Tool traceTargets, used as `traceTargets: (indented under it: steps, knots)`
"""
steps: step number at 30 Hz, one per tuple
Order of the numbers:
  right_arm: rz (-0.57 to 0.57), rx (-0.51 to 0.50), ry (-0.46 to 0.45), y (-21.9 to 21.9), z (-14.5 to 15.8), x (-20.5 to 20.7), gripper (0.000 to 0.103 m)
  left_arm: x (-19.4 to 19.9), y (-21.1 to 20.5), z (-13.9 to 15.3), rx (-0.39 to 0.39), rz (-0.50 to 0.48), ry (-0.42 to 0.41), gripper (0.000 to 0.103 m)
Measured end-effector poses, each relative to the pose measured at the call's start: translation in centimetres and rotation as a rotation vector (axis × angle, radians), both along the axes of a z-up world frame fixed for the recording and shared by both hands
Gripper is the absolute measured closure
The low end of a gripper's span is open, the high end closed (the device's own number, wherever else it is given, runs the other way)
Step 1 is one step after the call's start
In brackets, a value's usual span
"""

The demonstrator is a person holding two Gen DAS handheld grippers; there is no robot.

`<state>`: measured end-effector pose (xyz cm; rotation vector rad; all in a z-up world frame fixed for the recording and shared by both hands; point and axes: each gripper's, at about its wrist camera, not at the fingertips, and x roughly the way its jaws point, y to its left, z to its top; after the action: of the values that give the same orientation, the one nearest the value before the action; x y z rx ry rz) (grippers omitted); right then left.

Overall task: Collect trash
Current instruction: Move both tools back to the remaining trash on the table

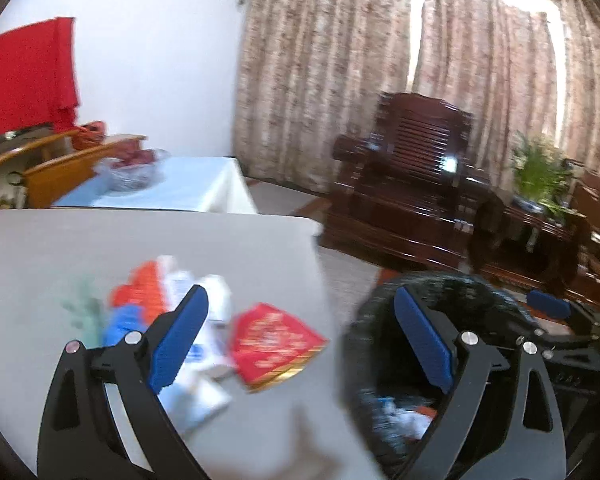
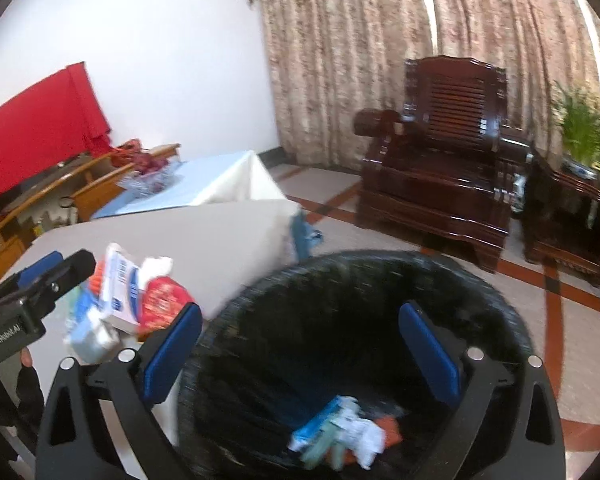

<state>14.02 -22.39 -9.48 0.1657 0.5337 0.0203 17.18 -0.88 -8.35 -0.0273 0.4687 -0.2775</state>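
A pile of trash lies on the grey table (image 1: pixel 100 240): a red packet (image 1: pixel 274 344), white and blue boxes (image 1: pixel 204 360) and an orange wrapper (image 1: pixel 144 292). My left gripper (image 1: pixel 300 340) is open and empty above the table's right edge, between the pile and the black bin (image 1: pixel 380 332). My right gripper (image 2: pixel 300 352) is open and empty over the bin (image 2: pixel 340 280), which holds several pieces of trash (image 2: pixel 340 432). The pile (image 2: pixel 128 300) and the left gripper (image 2: pixel 40 276) show at the left of the right wrist view.
A dark wooden armchair (image 2: pixel 440 160) and a side table with a plant (image 2: pixel 580 140) stand behind the bin. A second table with a light cloth (image 2: pixel 220 184) carries a bag (image 2: pixel 152 176). Curtains (image 2: pixel 380 60) hang at the back.
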Motion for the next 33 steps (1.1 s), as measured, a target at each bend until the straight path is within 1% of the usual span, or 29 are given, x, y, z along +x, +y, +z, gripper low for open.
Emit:
traceTargets:
  steps: [4,9,15,19,21,23,24,26,28,33]
  knots:
    - [0.07,-0.002,-0.023,3.7,0.5,1.4,0.006,-0.3,4.6,0.6,0.031,0.104,-0.016,0.011]
    - [0.15,-0.005,-0.04,8.5,0.4,3.1,0.006,-0.5,9.7,0.7,0.068,0.216,-0.022,0.011]
    - [0.21,-0.016,-0.03,12.8,-0.7,5.1,0.006,-0.1,14.2,-0.3,0.079,0.31,0.0,0.011]
    - [0.243,-0.025,-0.007,15.0,-1.9,6.5,0.008,0.6,15.7,-1.5,0.088,0.335,0.02,0.011]
    - [0.259,-0.038,0.005,16.0,-2.5,7.2,0.013,1.3,16.6,-2.3,0.081,0.347,0.043,0.011]
    - [0.277,-0.044,0.021,16.9,-3.1,7.8,0.021,1.6,17.2,-2.9,0.073,0.353,0.058,0.011]
    - [0.285,-0.045,0.031,17.3,-3.4,8.2,0.022,1.9,17.4,-3.2,0.071,0.356,0.065,0.011]
    - [0.306,-0.043,0.049,18.0,-3.9,8.9,0.029,2.1,17.6,-3.8,0.072,0.358,0.078,0.011]
    - [0.322,-0.048,0.058,18.5,-4.2,9.2,0.032,2.5,17.8,-4.2,0.069,0.358,0.089,0.011]
    - [0.344,-0.062,0.078,19.6,-5.0,9.8,0.035,3.2,18.3,-5.0,0.057,0.363,0.109,0.011]
